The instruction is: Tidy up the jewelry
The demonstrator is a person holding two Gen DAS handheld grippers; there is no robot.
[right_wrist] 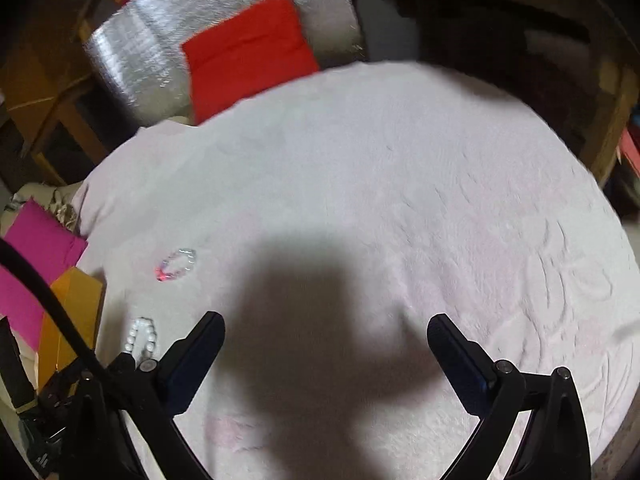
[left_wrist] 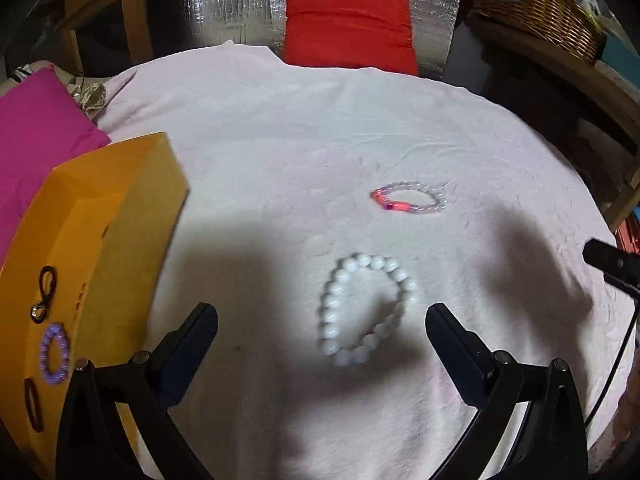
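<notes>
A white bead bracelet (left_wrist: pixel 366 308) lies on the pale cloth (left_wrist: pixel 280 140), between and just ahead of my open, empty left gripper (left_wrist: pixel 322 316). A clear bead bracelet with a pink-red section (left_wrist: pixel 410 198) lies farther off to the right. An orange box (left_wrist: pixel 100 248) at the left holds a purple bead bracelet (left_wrist: pixel 54 354), a black cord piece (left_wrist: pixel 46 292) and a dark ring (left_wrist: pixel 32 404). My right gripper (right_wrist: pixel 326 324) is open and empty over bare cloth. In the right wrist view the white bracelet (right_wrist: pixel 142 338), the clear bracelet (right_wrist: pixel 178 266) and the box (right_wrist: pixel 74 320) lie at the far left.
A magenta cushion (left_wrist: pixel 36 144) lies behind the box and a red cushion (left_wrist: pixel 348 28) at the cloth's far edge, against silver foil (left_wrist: pixel 236 0). A wicker basket (left_wrist: pixel 540 8) stands on a shelf at the back right. Part of the other gripper (left_wrist: pixel 612 262) shows at the right edge.
</notes>
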